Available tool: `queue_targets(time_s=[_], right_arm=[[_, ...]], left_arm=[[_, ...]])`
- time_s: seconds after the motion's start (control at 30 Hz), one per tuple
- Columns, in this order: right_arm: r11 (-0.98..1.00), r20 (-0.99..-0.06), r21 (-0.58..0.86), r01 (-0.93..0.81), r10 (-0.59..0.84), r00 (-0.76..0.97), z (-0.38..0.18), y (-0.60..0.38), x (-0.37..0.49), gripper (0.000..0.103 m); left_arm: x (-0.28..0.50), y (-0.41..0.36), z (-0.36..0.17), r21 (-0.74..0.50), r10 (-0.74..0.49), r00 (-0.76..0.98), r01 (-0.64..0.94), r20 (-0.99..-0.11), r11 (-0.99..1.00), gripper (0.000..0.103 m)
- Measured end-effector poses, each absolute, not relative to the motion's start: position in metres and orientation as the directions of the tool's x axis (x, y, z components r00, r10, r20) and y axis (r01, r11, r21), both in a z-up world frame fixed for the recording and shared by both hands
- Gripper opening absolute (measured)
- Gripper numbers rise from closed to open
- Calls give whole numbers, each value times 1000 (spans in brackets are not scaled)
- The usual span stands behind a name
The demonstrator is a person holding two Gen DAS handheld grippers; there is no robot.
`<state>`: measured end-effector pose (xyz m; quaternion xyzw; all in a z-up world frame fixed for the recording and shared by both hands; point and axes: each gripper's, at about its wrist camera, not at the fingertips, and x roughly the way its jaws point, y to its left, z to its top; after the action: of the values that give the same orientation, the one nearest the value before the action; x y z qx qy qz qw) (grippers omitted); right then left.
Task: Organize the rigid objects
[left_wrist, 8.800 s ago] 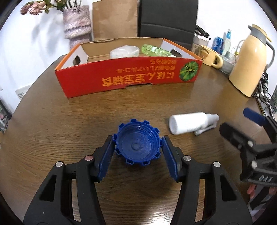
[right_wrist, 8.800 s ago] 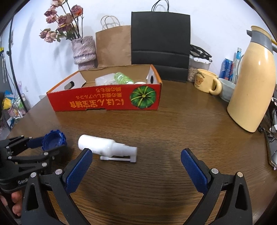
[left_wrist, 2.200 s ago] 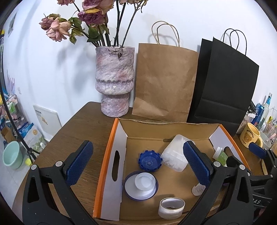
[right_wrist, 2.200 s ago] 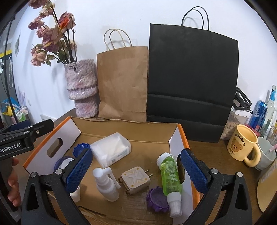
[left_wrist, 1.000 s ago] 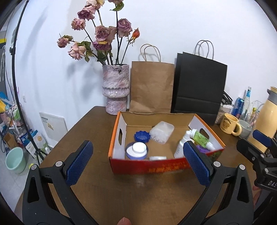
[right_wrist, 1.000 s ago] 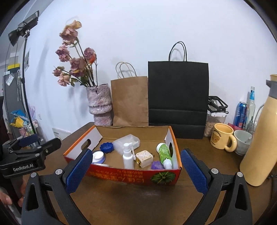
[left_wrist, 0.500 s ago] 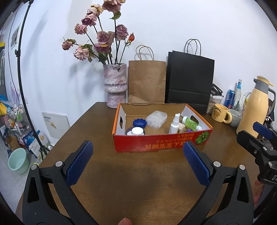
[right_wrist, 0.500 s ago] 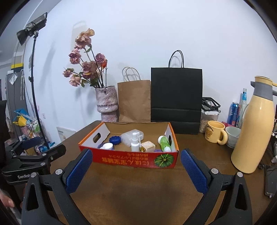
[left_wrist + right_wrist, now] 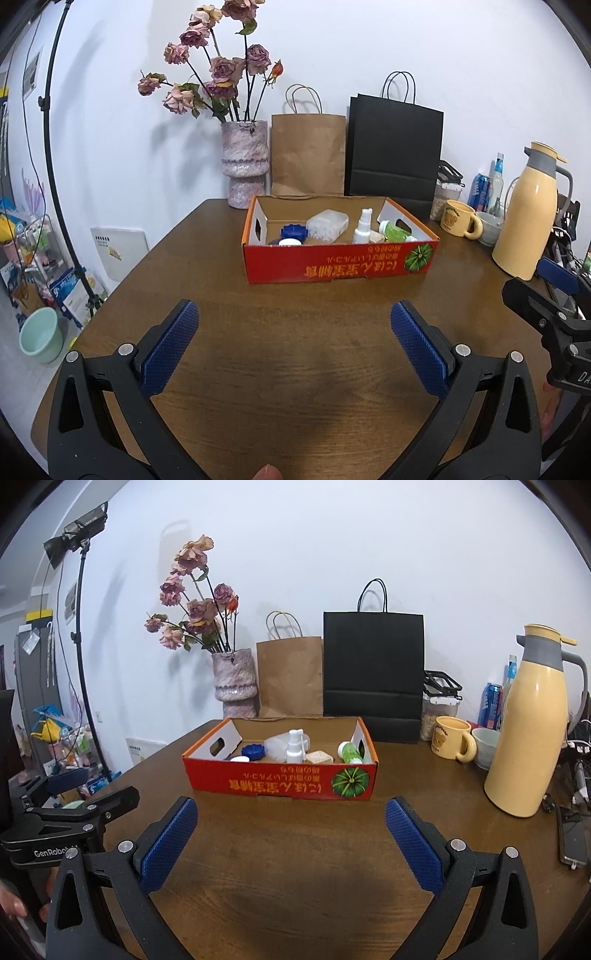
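Observation:
A red cardboard box [image 9: 340, 267] [image 9: 280, 781] stands on the brown table. Inside it I see a blue cap [image 9: 294, 232] [image 9: 253, 752], a white spray bottle [image 9: 362, 229] [image 9: 295, 747] standing upright, a clear plastic case [image 9: 328, 222], a green bottle [image 9: 396, 232] [image 9: 347, 753] and a beige block [image 9: 317, 757]. My left gripper [image 9: 294, 341] is open and holds nothing, well back from the box. My right gripper [image 9: 291, 829] is open and holds nothing too, at a similar distance in front of the box.
Behind the box stand a vase of dried roses [image 9: 244, 162], a brown paper bag [image 9: 308, 153] and a black bag [image 9: 393, 147]. A yellow mug [image 9: 451, 744], a bowl, a can and a tall cream thermos [image 9: 532, 731] crowd the right. A phone [image 9: 571, 840] lies at the right edge.
Both grippers have drawn back from the box, which looks smaller and farther off. More bare table shows in front of them. The box contents have not moved.

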<state>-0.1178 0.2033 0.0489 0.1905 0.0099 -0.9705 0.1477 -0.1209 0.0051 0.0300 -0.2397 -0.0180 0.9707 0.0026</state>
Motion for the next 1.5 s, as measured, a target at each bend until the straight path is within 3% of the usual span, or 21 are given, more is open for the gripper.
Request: queue_targets(time_s=[1.5], right_arm=[[-957,-377,36,288,-280,-883,44,204,-109,103]], left_arm=[[-113,6,30,-40,26,-884,-8,-467,-999,103]])
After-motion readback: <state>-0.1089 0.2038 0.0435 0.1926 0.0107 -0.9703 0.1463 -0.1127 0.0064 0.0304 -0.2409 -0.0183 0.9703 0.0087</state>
